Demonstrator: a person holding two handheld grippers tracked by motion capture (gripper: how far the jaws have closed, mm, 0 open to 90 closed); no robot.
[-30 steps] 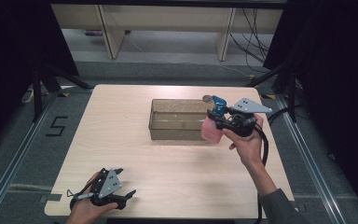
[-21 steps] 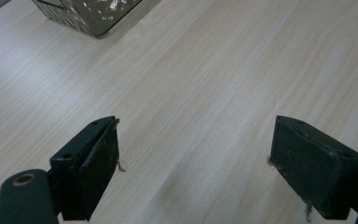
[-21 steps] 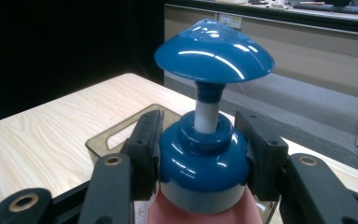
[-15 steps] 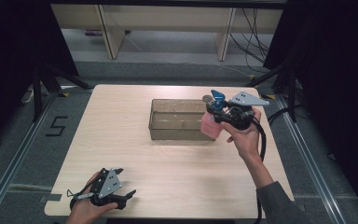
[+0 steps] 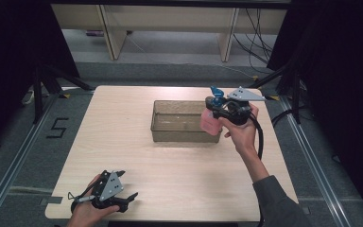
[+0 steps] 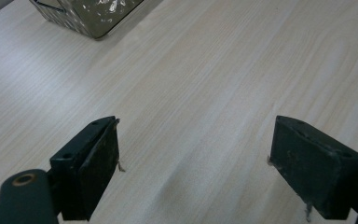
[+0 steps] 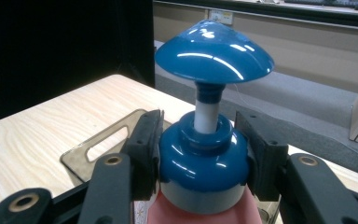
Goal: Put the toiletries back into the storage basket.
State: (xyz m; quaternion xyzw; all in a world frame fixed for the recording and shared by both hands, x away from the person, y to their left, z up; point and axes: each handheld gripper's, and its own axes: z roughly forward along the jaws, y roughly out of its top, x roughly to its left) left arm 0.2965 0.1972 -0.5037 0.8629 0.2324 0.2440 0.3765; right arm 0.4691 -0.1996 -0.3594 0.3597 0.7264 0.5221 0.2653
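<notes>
The right gripper (image 5: 216,112), clamped on the pink pump bottle (image 5: 210,123), has drifted slightly farther over the clear bin's (image 5: 170,136) right end. A drop looks close. The left gripper (image 5: 127,198) idles, jaws apart, near-left.

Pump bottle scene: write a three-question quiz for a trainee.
1. True or false: the right gripper is shut on the pink pump bottle.
2. Where do its jaws grip the bottle? A) blue collar under the pump head B) pink body C) pump head
3. What stands under the held bottle on the table?

Key: 1 true. 2 A. 3 the clear bin, which the bottle hangs over at its right end, while the left gripper rests open near the table's front edge.
</notes>
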